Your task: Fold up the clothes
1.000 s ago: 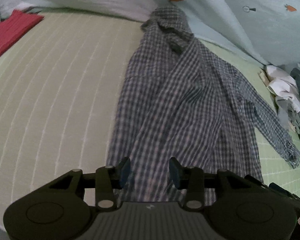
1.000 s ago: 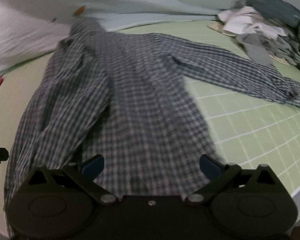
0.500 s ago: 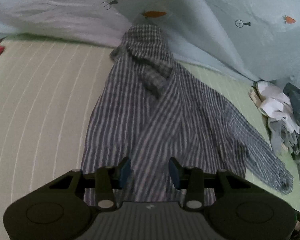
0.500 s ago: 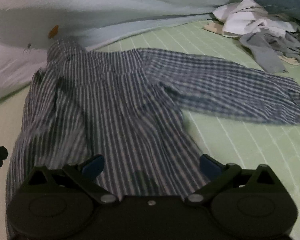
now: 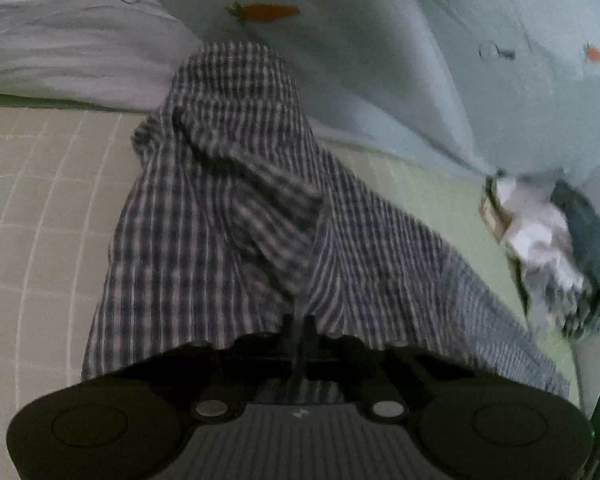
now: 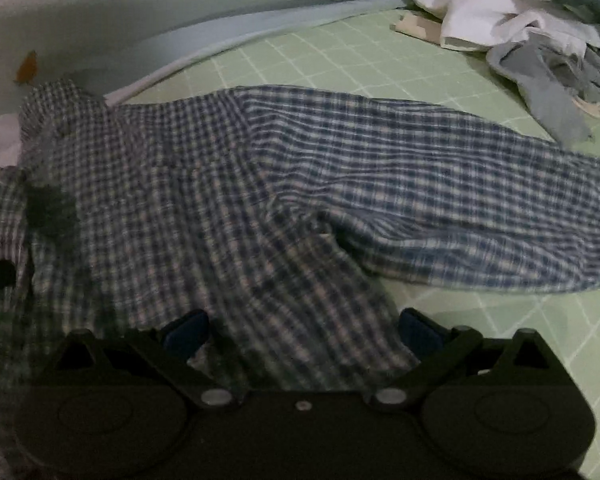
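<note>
A blue-and-white checked shirt [image 5: 228, 216] lies on a green gridded mat [image 5: 40, 200], collar at the far end. My left gripper [image 5: 299, 326] is shut on a fold of the shirt near its middle. In the right wrist view the shirt [image 6: 220, 200] spreads across the mat [image 6: 540, 340], one sleeve [image 6: 460, 200] stretched out to the right. My right gripper [image 6: 300, 332] is open, its blue pads [image 6: 186, 330] straddling the shirt's right side edge, fabric between them.
A pile of white, grey and blue clothes [image 6: 520, 28] lies at the far right; it also shows in the left wrist view [image 5: 552, 248]. Pale blue bedding with carrot prints [image 5: 380, 40] rises behind the mat.
Both grippers moved forward over the shirt toward its collar. The left gripper went from open to shut, pinching a fold of fabric. The right stayed open.
</note>
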`<action>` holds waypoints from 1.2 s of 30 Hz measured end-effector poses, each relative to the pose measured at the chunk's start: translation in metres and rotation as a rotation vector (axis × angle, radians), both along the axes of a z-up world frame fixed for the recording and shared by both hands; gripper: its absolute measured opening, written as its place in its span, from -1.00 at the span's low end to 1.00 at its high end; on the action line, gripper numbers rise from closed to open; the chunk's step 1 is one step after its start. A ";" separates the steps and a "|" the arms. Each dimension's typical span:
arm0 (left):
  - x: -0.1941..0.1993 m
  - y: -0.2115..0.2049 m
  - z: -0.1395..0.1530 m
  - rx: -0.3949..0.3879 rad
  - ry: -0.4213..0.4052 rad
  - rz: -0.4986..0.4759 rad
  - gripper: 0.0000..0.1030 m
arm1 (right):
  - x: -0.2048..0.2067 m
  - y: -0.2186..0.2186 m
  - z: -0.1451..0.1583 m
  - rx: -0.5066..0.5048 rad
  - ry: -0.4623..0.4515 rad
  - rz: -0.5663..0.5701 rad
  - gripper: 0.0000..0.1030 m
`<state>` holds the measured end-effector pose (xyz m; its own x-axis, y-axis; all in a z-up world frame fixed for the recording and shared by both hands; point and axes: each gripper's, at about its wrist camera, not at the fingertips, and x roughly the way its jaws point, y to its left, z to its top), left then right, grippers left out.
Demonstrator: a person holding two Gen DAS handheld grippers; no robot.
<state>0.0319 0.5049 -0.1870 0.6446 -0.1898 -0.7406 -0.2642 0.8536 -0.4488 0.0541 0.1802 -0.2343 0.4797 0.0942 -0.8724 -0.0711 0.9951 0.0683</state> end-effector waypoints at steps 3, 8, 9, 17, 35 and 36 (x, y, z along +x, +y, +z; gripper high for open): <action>-0.004 0.016 -0.003 -0.047 -0.078 0.071 -0.99 | 0.003 0.002 -0.003 -0.038 -0.012 0.015 1.00; -0.003 0.039 -0.020 -0.033 -0.048 0.210 -1.00 | 0.005 0.005 -0.005 -0.054 -0.030 0.024 1.00; -0.004 0.043 -0.021 -0.046 -0.048 0.228 -1.00 | 0.006 0.005 -0.005 -0.054 -0.030 0.025 1.00; -0.022 0.038 0.005 0.017 -0.056 0.218 -0.99 | -0.003 0.007 0.002 -0.001 0.012 -0.028 0.98; -0.159 -0.086 0.076 0.287 0.024 0.187 0.76 | -0.077 -0.107 0.022 0.075 -0.027 -0.167 0.99; -0.165 -0.091 0.077 0.290 0.027 0.191 0.76 | -0.078 -0.119 0.020 0.074 -0.026 -0.186 0.99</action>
<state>-0.1326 0.4134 -0.1097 0.6274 0.1534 -0.7634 -0.4404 0.8785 -0.1855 -0.0243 0.0614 -0.2140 0.5168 0.0650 -0.8536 0.1110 0.9836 0.1421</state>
